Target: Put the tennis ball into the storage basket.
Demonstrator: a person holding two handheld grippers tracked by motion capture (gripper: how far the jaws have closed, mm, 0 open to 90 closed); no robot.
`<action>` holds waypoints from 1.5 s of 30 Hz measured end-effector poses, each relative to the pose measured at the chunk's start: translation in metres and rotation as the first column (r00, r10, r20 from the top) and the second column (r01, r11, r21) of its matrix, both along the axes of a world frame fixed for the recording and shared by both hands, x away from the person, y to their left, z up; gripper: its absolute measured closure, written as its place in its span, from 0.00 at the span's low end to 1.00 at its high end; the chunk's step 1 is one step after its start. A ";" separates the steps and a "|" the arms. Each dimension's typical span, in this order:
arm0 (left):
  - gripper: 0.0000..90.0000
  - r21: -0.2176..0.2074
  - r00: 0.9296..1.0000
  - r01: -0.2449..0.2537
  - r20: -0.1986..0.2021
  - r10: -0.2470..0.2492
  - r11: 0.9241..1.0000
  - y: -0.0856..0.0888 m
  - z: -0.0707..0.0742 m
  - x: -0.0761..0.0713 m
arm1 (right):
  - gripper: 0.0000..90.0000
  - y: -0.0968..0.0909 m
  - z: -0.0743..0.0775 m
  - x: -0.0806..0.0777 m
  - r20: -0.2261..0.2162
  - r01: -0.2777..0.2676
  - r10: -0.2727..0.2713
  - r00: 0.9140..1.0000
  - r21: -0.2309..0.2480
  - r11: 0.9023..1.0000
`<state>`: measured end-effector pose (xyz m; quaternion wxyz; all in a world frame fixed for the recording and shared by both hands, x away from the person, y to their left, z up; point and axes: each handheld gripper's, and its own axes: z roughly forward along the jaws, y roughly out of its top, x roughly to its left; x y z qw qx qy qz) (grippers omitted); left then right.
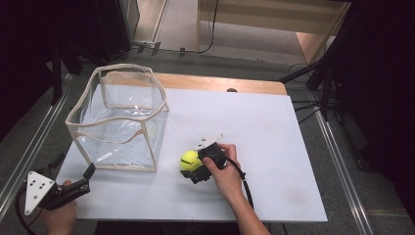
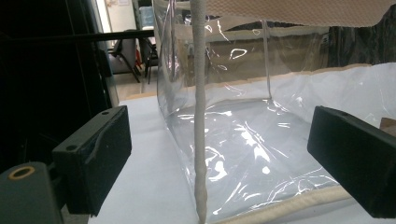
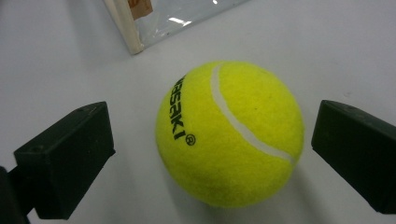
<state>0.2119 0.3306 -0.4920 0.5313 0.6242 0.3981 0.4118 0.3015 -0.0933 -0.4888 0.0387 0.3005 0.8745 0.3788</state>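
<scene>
Right gripper (image 1: 195,166) straddling a tennis ball (image 1: 190,160) just beside the clear bin (image 1: 119,117).

The ball sat on the white counter (image 1: 274,147), off the bin's near right corner and apart from its beige-trimmed wall. In the right gripper view the two black fingers (image 3: 65,158) stood wide apart on either side of the ball (image 3: 229,133), neither touching it yet. It would probably be light, springy and fuzzy enough to grip, but round and prone to roll, so the fingers should close across its widest middle. The left gripper (image 1: 85,177) waited by the bin's near left corner, its fingers (image 2: 95,156) spread wide and empty, facing the soft, crinkly plastic wall (image 2: 243,154).
</scene>
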 end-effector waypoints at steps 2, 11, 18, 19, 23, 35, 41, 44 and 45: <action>0.08 0.000 1.000 0.000 0.000 0.000 1.000 0.000 0.000 0.000 | 0.00 0.003 -0.002 0.001 -0.009 -0.002 0.002 1.000 -0.009 1.000; 0.08 0.000 1.000 0.001 0.000 -0.001 1.000 0.000 0.000 0.000 | 0.00 0.010 -0.006 0.003 -0.019 -0.016 0.016 1.000 -0.047 0.999; 0.08 0.000 1.000 0.002 -0.001 -0.002 1.000 0.000 0.000 0.000 | 0.19 0.013 -0.008 0.004 0.003 0.024 -0.024 1.000 -0.069 0.997; 0.08 -0.001 1.000 0.002 0.000 -0.002 1.000 0.000 0.000 0.000 | 0.19 0.013 -0.008 0.004 -0.003 0.026 -0.026 1.000 -0.070 0.997; 0.08 -0.001 1.000 0.001 -0.001 -0.001 1.000 0.000 0.000 0.000 | 0.20 0.014 -0.011 0.005 -0.010 0.012 -0.013 1.000 -0.090 0.996; 0.08 0.000 1.000 0.001 -0.001 -0.001 1.000 0.000 0.000 0.000 | 0.26 0.013 -0.009 0.005 -0.001 0.017 -0.018 1.000 -0.110 0.994; 0.08 -0.001 1.000 0.001 -0.002 -0.001 1.000 0.001 0.000 0.000 | 0.26 0.013 -0.007 0.006 -0.009 0.003 -0.004 1.000 -0.109 0.994; 0.08 -0.005 1.000 0.000 -0.001 0.000 1.000 0.001 0.000 0.000 | 0.26 0.014 -0.004 0.007 -0.012 -0.005 0.004 1.000 -0.099 0.995; 0.08 -0.005 1.000 0.000 0.000 0.000 1.000 0.001 0.000 0.000 | 0.26 0.014 -0.004 0.007 -0.010 -0.005 0.004 1.000 -0.099 0.995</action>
